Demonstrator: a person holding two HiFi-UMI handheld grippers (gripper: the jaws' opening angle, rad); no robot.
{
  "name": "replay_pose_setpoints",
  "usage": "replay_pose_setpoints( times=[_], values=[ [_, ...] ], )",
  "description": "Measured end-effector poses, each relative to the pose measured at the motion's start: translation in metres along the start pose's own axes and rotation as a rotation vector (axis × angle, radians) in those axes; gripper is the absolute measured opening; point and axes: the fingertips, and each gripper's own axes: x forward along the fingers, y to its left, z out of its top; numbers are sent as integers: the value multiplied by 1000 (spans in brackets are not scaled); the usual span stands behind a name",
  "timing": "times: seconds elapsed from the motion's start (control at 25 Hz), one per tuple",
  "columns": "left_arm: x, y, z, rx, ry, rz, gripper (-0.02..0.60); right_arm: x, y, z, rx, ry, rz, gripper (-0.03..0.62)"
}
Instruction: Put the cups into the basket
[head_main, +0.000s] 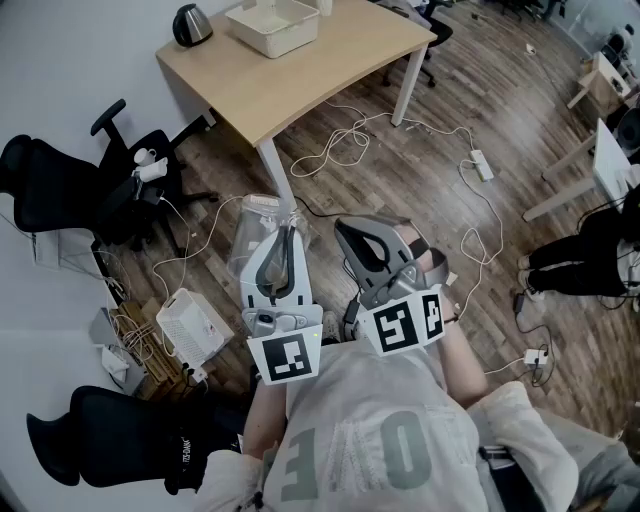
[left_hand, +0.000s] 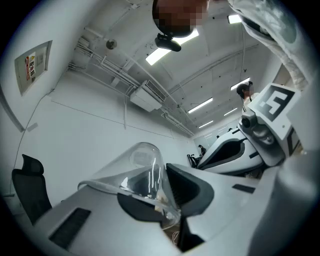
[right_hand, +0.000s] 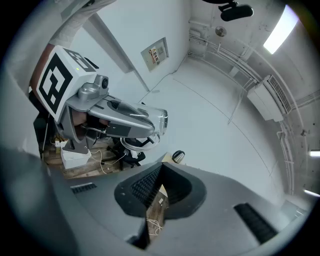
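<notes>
Above a brown wood-plank floor (head_main: 500, 100), head view: the person holds both grippers close to the chest. The left gripper (head_main: 287, 235) carries a clear plastic cup (head_main: 258, 235), which projects to the left of its jaws. The right gripper (head_main: 350, 232) is just beside it. Well apart from the cup, a white rectangular plastic basket (head_main: 285, 40) stands on a light wooden table with white legs (head_main: 300, 85), near a dark rounded kettle (head_main: 191, 24). Loose white cables (head_main: 340, 140) lie on the floor, and a black office chair (head_main: 45, 185) stands against the wall

Left gripper view: the jaws are clamped on the wall of the clear cup near its rim. The cup lies tilted over the left jaw, with its base pointing away from the camera. The right gripper appears at the right

Right gripper view: the jaws are pressed together with nothing between them, and floor planks show through the narrow gap below. The left gripper and the cup's rim appear at the upper left
</notes>
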Motion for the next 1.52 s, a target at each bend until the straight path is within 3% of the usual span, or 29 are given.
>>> replay_pose_setpoints(
  times=[0.28, 0.52, 0.84, 1.0, 1.16, 1.52],
  values=[
    [-2, 8, 4, -27, -14, 10, 41, 1, -1, 6, 18, -6, -13, -3],
    [-3, 17, -3, -54, -9, 12, 41, 6, -1, 13, 103, -40, -15, -3],
    [-6, 42, -9, -55, -13, 7, 41, 21, 5, 19, 94, -13, -30, -3],
    [-10, 55, -12, -8, -18, -7, 41, 29, 12, 22, 69, 9, -35, -2],
    [-15, 62, -16, -29, -21, 4, 41, 33, 20, 23, 66, 22, -26, -3],
    [10, 79, -29, -20, -8, 23, 41, 64, 12, 9, 67, 29, 8, -3]
  ],
)
